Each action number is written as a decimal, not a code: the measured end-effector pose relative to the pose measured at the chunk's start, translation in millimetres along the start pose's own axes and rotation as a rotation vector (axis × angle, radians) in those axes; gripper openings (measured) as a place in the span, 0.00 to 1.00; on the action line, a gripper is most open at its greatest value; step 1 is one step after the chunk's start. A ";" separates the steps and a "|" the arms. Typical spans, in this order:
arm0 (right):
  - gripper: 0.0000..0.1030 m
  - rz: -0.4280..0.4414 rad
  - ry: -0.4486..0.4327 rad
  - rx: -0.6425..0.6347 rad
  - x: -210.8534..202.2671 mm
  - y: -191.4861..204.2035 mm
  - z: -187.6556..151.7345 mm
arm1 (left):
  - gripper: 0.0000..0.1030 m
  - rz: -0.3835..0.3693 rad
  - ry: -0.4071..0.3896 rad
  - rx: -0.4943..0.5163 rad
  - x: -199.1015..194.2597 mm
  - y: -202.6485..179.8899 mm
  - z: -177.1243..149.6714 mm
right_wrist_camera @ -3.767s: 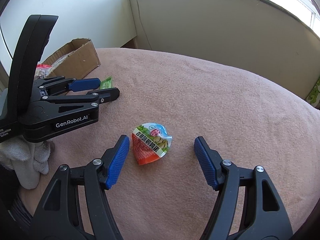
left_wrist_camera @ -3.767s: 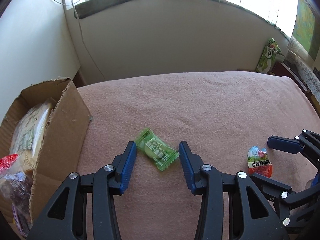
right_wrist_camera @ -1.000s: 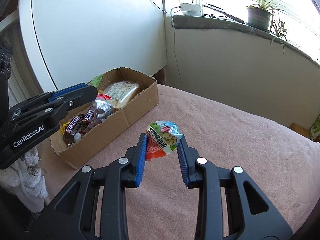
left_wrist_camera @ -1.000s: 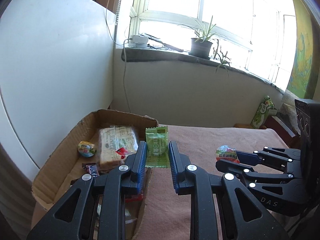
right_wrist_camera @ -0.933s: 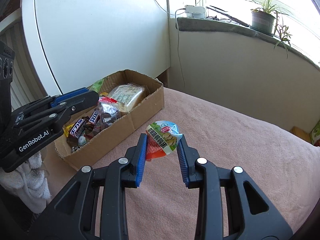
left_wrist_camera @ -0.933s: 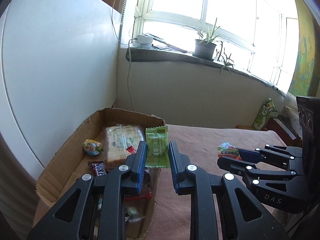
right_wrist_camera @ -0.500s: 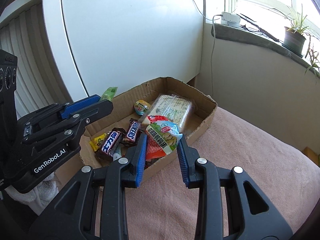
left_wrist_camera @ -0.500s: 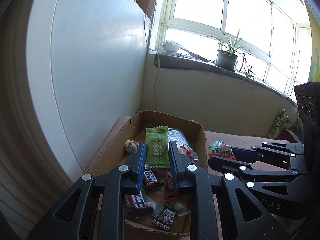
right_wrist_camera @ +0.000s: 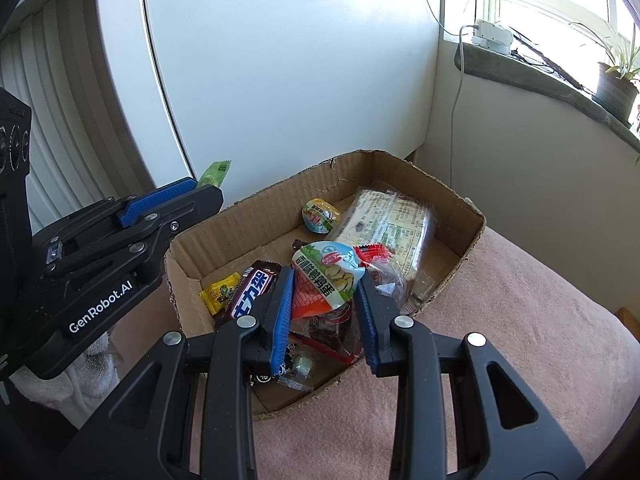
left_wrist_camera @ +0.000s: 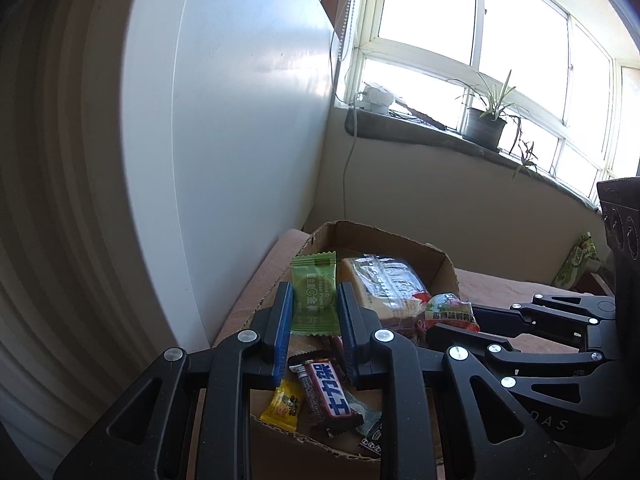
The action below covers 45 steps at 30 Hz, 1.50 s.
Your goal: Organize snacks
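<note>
My left gripper [left_wrist_camera: 313,307] is shut on a green candy packet [left_wrist_camera: 312,293], held upright above the near left part of the cardboard box [left_wrist_camera: 440,258]. In the right wrist view the same left gripper [right_wrist_camera: 182,194] sits at the box's left rim with the green packet's end [right_wrist_camera: 215,172] sticking out. My right gripper [right_wrist_camera: 325,292] is shut on a red and white egg snack pouch [right_wrist_camera: 325,276], held over the middle of the open box [right_wrist_camera: 256,218]. That pouch [left_wrist_camera: 450,312] also shows at the right gripper's tips in the left wrist view.
Inside the box lie a chocolate bar [right_wrist_camera: 252,290], a yellow candy [right_wrist_camera: 220,292], a wrapped bread pack [right_wrist_camera: 390,226], a round egg snack [right_wrist_camera: 320,214] and more sweets. The box stands on a pink blanket [right_wrist_camera: 520,320] against a white panel [right_wrist_camera: 280,60]. A plant pot [left_wrist_camera: 484,130] sits on the windowsill.
Both grippers have carried their snacks left from above the blanket to over the box. The grips on the green packet and the egg pouch are unchanged.
</note>
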State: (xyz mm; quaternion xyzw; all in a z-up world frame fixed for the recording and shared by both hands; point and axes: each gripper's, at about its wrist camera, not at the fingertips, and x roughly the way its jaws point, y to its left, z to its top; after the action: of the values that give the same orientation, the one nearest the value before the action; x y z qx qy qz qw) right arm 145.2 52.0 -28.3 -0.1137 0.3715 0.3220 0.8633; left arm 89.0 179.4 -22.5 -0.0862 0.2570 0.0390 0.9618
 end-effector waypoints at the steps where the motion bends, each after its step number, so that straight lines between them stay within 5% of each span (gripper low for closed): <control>1: 0.30 0.002 0.000 0.000 0.5 0.9 -0.2 | 0.20 0.002 -0.001 0.001 -1.2 0.3 -0.3; 21: 0.35 0.023 0.027 0.001 6.2 -2.2 -4.0 | 0.22 0.030 0.003 0.016 -0.1 -5.4 0.0; 25: 0.36 0.017 0.027 0.002 7.0 -3.4 -3.9 | 0.34 0.039 0.000 0.005 -0.1 -3.6 0.8; 32: 0.57 0.000 0.017 -0.002 4.9 -5.1 -6.2 | 0.44 0.042 0.001 0.012 0.1 -6.1 -0.2; 38: 0.60 -0.016 0.019 -0.013 3.8 -5.6 -7.5 | 0.60 0.051 -0.003 0.000 -1.1 -4.7 0.3; 41: 0.79 -0.027 0.007 -0.012 1.3 -7.0 -8.9 | 0.68 0.066 -0.003 -0.002 -1.4 -4.5 -0.1; 45: 0.80 -0.052 -0.005 -0.008 -1.9 -9.0 -11.8 | 0.71 0.078 0.008 0.006 -1.1 -5.9 -2.9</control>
State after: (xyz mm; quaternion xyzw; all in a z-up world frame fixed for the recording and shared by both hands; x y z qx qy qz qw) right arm 143.4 39.1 -35.5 -0.1258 0.3652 0.3012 0.8718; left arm 87.3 173.0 -23.5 -0.0733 0.2640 0.0753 0.9588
